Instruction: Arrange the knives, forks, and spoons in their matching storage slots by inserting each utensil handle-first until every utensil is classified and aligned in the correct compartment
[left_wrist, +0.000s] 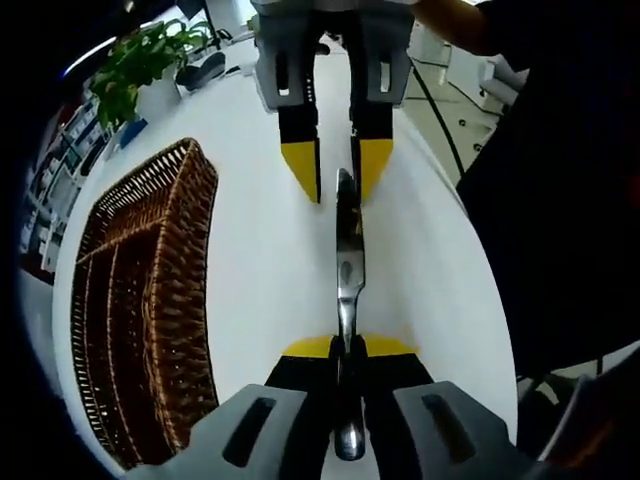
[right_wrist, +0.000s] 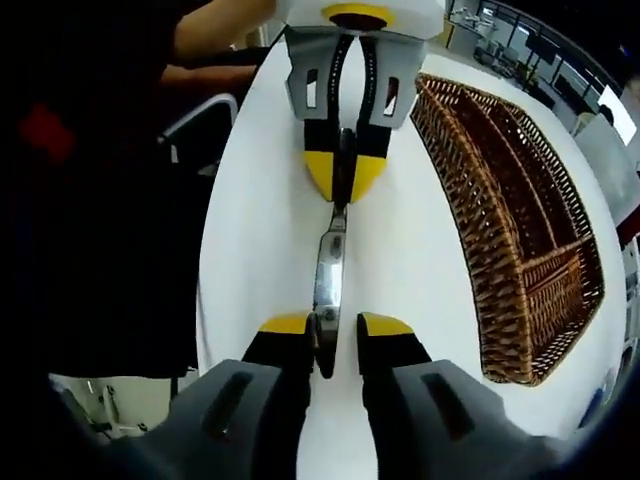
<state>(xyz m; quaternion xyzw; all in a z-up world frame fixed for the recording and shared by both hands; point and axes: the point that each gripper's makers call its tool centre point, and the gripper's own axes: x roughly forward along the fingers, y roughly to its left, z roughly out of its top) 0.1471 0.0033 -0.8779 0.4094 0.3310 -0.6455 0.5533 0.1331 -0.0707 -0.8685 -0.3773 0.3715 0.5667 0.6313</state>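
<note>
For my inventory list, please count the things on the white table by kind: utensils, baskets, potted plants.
Knives: 1, the knife held between the two grippers above the table
Wicker baskets: 1, the basket with long compartments
Potted plants: 1, the plant at the far end
Total: 3

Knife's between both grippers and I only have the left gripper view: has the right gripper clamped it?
Observer: No. In the right gripper view the right gripper has its jaws apart. The knife sits between them, nearer one jaw, with a gap at the other.
Operator: What does the basket look like from there?
Observer: The wicker basket has long slots and a short crosswise compartment at its near end.
</note>
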